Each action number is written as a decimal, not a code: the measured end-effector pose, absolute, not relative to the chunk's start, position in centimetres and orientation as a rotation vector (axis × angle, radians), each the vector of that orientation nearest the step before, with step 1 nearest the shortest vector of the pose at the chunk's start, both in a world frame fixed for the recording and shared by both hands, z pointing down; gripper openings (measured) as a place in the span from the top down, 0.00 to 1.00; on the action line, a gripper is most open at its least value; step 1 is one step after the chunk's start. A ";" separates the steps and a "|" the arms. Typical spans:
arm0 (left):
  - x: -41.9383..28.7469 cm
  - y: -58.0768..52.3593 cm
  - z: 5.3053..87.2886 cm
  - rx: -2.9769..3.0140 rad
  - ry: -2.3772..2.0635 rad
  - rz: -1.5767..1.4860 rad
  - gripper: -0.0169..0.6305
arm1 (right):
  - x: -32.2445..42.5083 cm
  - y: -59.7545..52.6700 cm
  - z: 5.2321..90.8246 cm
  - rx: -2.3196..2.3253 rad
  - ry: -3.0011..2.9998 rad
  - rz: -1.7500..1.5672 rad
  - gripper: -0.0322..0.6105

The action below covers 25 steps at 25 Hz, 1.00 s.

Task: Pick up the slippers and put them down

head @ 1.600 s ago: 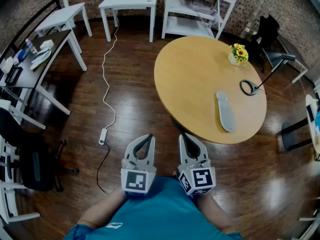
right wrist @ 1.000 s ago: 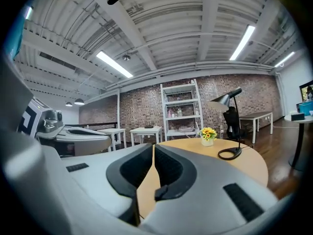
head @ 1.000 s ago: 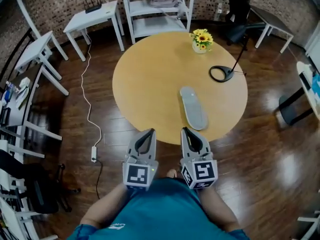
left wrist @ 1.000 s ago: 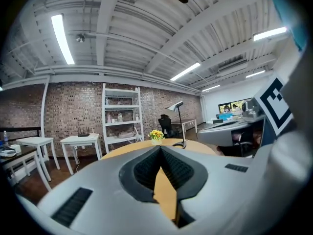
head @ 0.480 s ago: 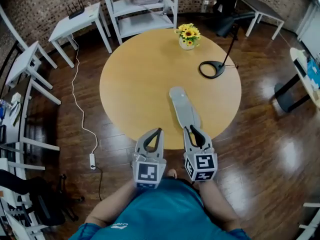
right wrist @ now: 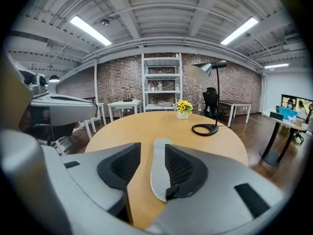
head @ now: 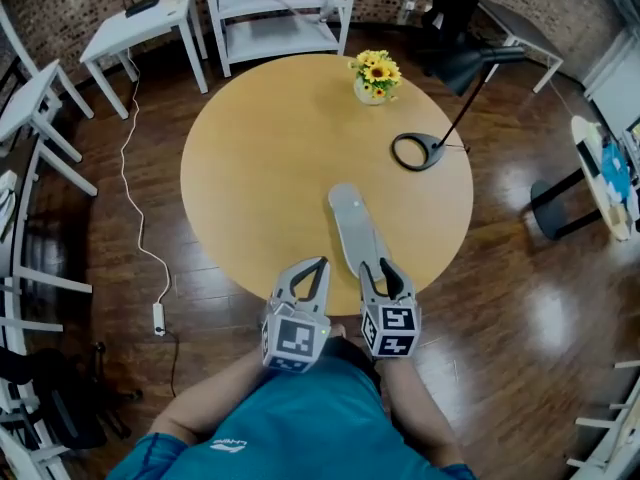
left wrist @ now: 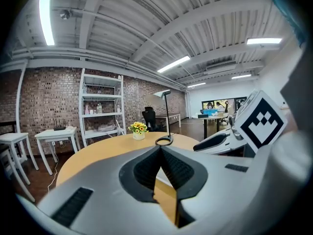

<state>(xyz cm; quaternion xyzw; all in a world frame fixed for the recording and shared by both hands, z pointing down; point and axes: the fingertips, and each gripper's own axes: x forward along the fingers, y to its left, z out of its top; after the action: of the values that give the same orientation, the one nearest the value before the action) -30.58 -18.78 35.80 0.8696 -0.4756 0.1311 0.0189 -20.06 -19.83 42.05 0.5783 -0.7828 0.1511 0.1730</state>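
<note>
A grey slipper [head: 350, 230] lies flat near the front edge of the round surface [head: 250, 158], pointing inward.
It looks light, thin and bendable, likely foam, so a pinch across its narrow near end should lift it, though the far end may droop. The right gripper [head: 377, 264] is at that edge of the surface, its jaws opening either side of the slipper's end without pressing it. The left gripper [head: 320, 262] is beside it, jaws pressed together and empty.
</note>
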 end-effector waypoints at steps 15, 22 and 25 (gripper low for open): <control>-30.1 -22.6 37.8 2.527 -1.604 0.531 0.97 | -17.2 -26.0 54.5 1.413 -2.044 0.645 0.54; -30.0 -23.4 38.5 2.520 -1.597 0.575 0.97 | -17.8 -26.8 56.7 1.344 -2.001 0.689 0.53; -30.1 -23.9 38.5 2.516 -1.596 0.582 0.97 | -18.0 -26.9 56.8 1.334 -1.979 0.660 0.53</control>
<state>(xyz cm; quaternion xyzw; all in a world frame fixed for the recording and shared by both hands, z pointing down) -30.07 -23.90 38.55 0.8277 -0.5249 0.1914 0.0528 -18.00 -26.93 56.81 0.5093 -0.7554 0.2519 0.3264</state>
